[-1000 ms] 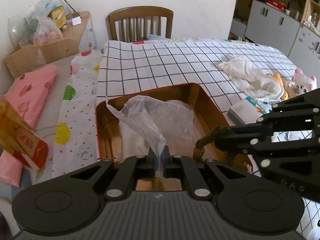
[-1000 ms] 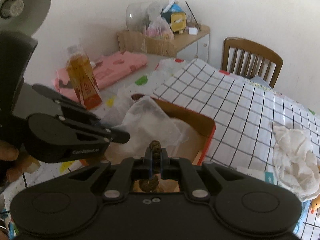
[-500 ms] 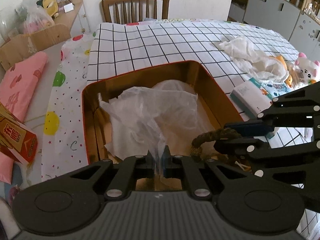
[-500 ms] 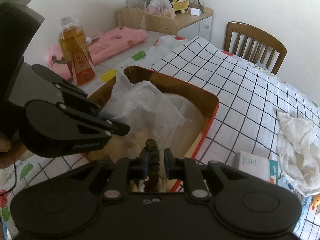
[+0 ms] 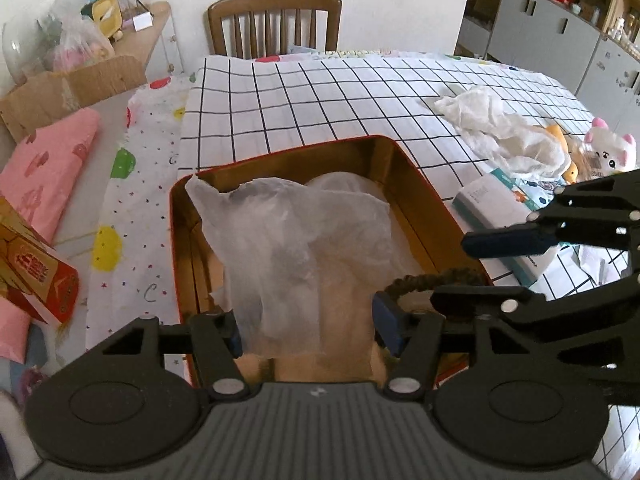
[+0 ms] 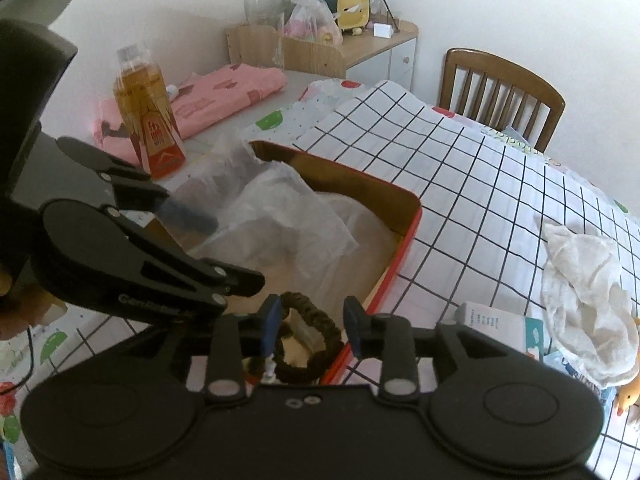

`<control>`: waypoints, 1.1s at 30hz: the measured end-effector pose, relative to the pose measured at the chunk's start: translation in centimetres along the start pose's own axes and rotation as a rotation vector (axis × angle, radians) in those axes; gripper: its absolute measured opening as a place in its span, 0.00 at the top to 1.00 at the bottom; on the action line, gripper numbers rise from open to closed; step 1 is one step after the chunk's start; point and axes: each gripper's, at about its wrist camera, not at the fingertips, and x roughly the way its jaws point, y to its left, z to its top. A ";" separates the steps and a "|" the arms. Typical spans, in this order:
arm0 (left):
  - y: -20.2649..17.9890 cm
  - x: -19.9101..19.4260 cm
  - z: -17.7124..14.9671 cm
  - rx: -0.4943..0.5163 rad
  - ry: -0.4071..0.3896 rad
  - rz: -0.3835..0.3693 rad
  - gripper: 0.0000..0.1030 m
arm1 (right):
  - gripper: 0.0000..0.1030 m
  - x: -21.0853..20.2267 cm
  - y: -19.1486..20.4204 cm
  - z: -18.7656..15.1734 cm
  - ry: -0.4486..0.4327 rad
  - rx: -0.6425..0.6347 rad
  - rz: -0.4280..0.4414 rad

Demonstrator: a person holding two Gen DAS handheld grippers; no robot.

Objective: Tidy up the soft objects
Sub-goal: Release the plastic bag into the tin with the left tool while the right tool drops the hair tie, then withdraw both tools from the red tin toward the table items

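Observation:
A red-rimmed gold tin box (image 5: 416, 176) (image 6: 412, 216) sits on the checked tablecloth. A crumpled clear plastic bag (image 5: 296, 240) (image 6: 280, 220) lies draped inside it. My left gripper (image 5: 310, 332) (image 6: 236, 252) hangs over the box's near edge. Its jaws are opening and the bag's lower end lies loose between the blue pads. A dark braided cord (image 6: 312, 328) (image 5: 432, 280) loops in the box's near corner. My right gripper (image 6: 313, 318) (image 5: 456, 266) straddles it with its jaws opening. The cord leans by the left pad, unpinched.
A white cloth (image 5: 500, 128) (image 6: 580, 276), a plush toy (image 5: 612, 152), a yellow duck (image 6: 626, 398) and a small carton (image 5: 496, 204) (image 6: 492, 320) lie right of the box. A drink bottle (image 6: 144, 112) and a pink folded cloth (image 5: 44, 160) are left. A chair (image 5: 276, 20) stands behind.
Both grippers have gone from shut to open. The left one let go of the plastic bag, which settled into the box. The right one released the braided cord.

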 end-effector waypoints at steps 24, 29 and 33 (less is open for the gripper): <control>-3.5 -8.2 -1.4 -0.037 -0.148 0.013 0.21 | 0.34 -10.2 -3.9 -3.1 -0.174 0.079 0.064; -6.5 -9.1 -1.1 -0.022 -0.173 -0.007 0.21 | 0.30 -12.1 -5.3 -4.7 -0.186 0.075 0.059; -9.6 -9.7 -0.7 -0.009 -0.214 -0.022 0.21 | 0.27 -13.8 -6.7 -6.2 -0.193 0.074 0.050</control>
